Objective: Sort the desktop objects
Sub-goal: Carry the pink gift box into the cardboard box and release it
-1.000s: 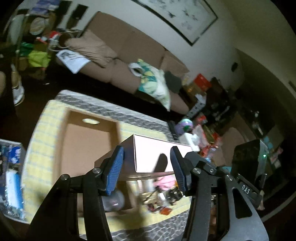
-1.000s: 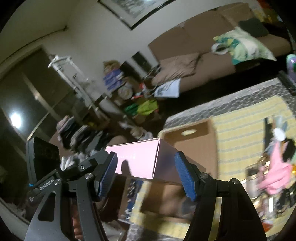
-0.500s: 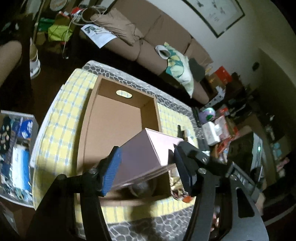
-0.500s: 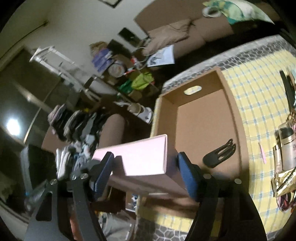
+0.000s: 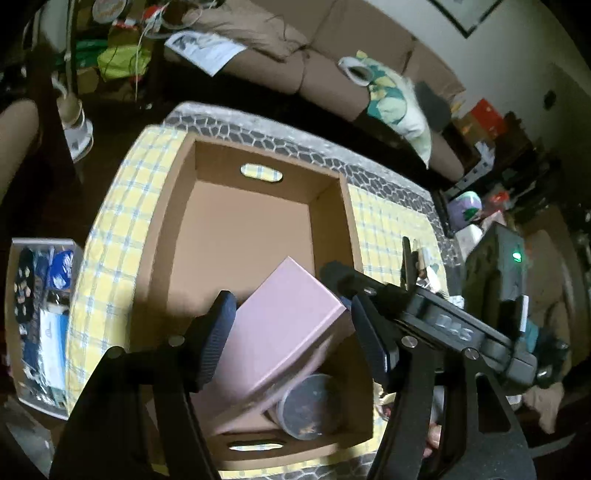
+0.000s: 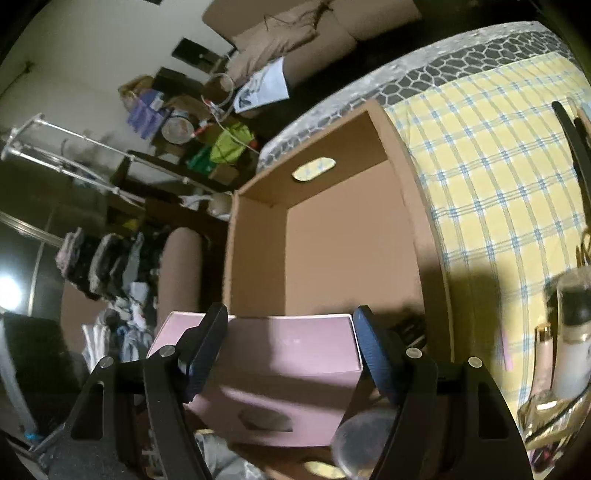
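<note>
Place: a lived-in home living room, dim and cluttered.
Seating: a brown sofa (image 5: pixel 332 70) runs far ahead of the left fingers, with a floral pillow (image 5: pixel 399 110) on it.
Wall: a framed picture (image 5: pixel 465 14) hangs above the sofa.
Table: a yellow checked cloth (image 6: pixel 491 177) covers it, right of the right fingers.
Clutter: folded clothes (image 6: pixel 99 258) piled left of the right fingers; a drying rack (image 6: pixel 74 147) beyond them.

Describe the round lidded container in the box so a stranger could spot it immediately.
Start at the large open cardboard box on the yellow checked tablecloth. Look in its near right corner, under the tilted pink box held between the grippers. The round container lies there, the only circular, see-through-lidded thing in the box, showing dark contents.
</note>
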The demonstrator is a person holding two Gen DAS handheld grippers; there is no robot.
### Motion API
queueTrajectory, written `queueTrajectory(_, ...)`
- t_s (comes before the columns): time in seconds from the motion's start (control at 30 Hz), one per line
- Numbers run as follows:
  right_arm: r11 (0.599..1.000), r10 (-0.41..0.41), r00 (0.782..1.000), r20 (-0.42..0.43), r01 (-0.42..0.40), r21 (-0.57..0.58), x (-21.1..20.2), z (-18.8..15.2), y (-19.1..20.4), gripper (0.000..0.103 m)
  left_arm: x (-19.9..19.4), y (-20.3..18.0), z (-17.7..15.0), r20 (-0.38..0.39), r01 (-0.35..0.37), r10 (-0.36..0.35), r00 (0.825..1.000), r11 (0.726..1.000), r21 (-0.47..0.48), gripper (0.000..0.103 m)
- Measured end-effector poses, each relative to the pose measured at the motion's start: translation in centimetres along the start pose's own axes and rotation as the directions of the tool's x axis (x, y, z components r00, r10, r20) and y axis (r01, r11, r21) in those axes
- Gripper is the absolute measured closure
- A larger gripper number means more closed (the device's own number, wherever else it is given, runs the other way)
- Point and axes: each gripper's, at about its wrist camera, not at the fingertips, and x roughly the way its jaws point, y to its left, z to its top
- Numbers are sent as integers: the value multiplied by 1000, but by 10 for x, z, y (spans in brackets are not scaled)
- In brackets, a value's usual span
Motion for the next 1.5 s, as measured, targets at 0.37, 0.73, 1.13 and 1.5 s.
queueTrajectory(0.37,980,-115,993,10,115,-160,13,7,24,35,-12,37,-17,0,-58,58,998,998,32,42)
queueTrajectory(0.73,966,-177,984,-3,173,-193,18,-8,7,21,10,68,-56,-89,-77,81,993,996,53,41)
queueTrajectory(1.13,920,-211,977,-28,189,-344,87,14,39,21,-14,72,-59,-21,-36,37,999,999,36,34)
queueTrajectory(1.5,876,-286,939,-193,174,-449,145,3,31,21,-8,88,-70,-4,-22,22,1000,1000,21,27)
